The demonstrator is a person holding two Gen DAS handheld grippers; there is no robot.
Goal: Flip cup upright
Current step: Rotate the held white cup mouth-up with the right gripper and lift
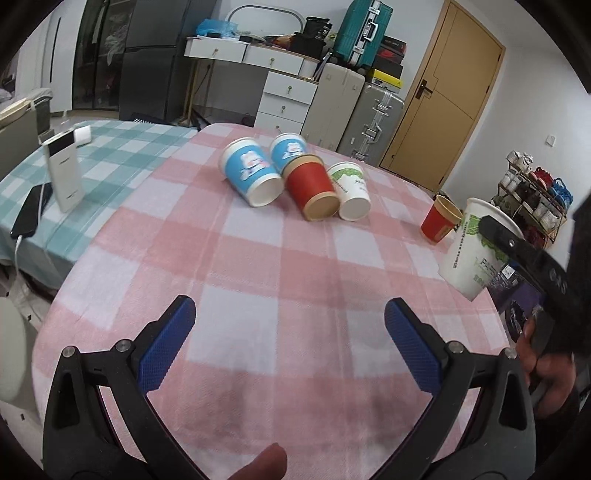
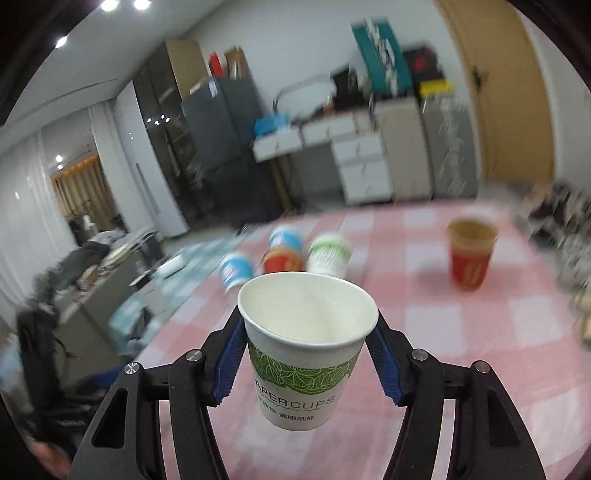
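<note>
A white-and-green paper cup point(image 2: 306, 354), mouth up, is clamped in the right gripper point(image 2: 306, 354) above a pink checked tablecloth point(image 1: 277, 266). The left gripper point(image 1: 290, 317) hangs wide and empty. Four cups point(image 1: 295, 177) lie tipped beyond; a red cup point(image 2: 471, 254) stands upright.

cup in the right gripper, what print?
White paper cup with a green leaf-pattern band and "PAPERCUPS" lettering, clearest in the right wrist view.

Light: even indoor brightness is cast by ceiling spotlights point(image 2: 107, 5).
Blur: the right wrist background is smeared.
Edges: fisheye bending is seen.
</note>
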